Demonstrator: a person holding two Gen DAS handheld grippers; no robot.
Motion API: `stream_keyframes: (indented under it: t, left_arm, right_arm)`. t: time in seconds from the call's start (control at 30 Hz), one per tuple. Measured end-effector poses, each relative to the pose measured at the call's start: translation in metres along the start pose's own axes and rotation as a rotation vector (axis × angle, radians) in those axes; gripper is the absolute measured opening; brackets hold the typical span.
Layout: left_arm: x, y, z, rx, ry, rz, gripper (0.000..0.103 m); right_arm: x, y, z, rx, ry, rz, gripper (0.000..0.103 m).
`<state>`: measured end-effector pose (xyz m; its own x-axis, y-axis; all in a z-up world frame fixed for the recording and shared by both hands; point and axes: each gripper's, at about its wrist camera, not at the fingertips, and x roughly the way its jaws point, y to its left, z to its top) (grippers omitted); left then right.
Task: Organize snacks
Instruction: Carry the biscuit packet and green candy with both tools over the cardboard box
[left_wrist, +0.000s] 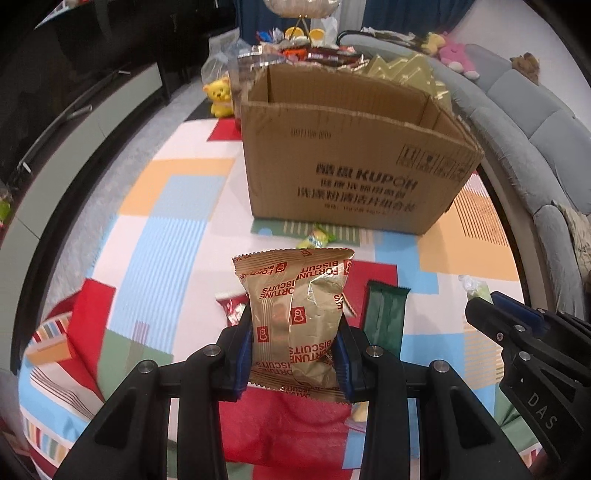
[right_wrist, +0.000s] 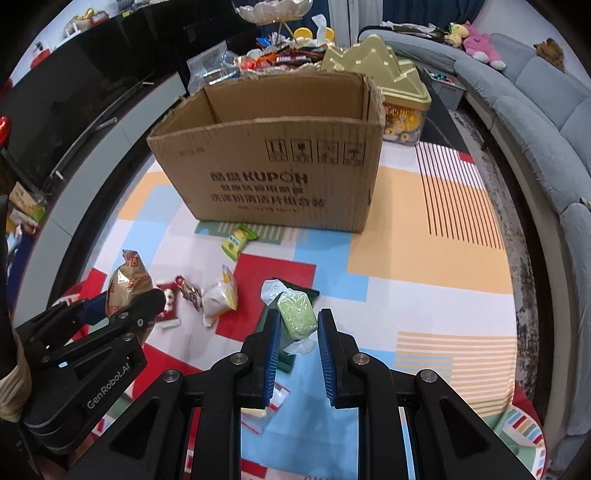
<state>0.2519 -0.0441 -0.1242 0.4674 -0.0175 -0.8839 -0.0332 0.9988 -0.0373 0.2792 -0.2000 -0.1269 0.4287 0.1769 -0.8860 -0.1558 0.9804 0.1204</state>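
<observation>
Landmark: open cardboard box (left_wrist: 354, 162), printed KUPOH, upright on the patterned tablecloth (left_wrist: 177, 206)

Left gripper (left_wrist: 295, 354): clenched on a gold Fortune Biscuits packet (left_wrist: 295, 314), pinched at both side edges and held above the cloth, on the near side of the box, print upside down to the camera

Right gripper (right_wrist: 297, 332): blue pads parted, nothing clamped; a green wrapped cake (right_wrist: 297, 314) in clear film sits between the fingertips, contact with either pad not discernible; it lies partly over a dark green bar (left_wrist: 384, 314), near side of the box

Small yellow-green sachet (right_wrist: 238, 242): on the cloth just in front of the box's front wall

Red patterned packet (right_wrist: 171, 299) and pale yellow-white pouch (right_wrist: 219, 295): on the cloth, further toward the camera than the sachet, left of the green cake

Gold ridged tin (right_wrist: 388, 77): touching or just behind the box's far right corner

Heap of mixed wrappers (right_wrist: 280, 59): behind the box

Yellow plush toy (left_wrist: 221, 96): beyond the box's far left corner
</observation>
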Motion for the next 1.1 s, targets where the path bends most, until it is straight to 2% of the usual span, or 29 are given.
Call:
stream_keyframes:
  t: [0.57, 1.1]
  left_arm:
    - [-0.023, 0.007, 0.035, 0.025, -0.086, -0.001, 0.037]
    - [-0.041, 0.008, 0.081, 0.031, -0.157, -0.033, 0.037]
  right_arm:
    - [-0.024, 0.010, 0.032, 0.019, -0.090, -0.001, 0.022]
    - [-0.047, 0.012, 0.074, 0.035, -0.182, 0.001, 0.022]
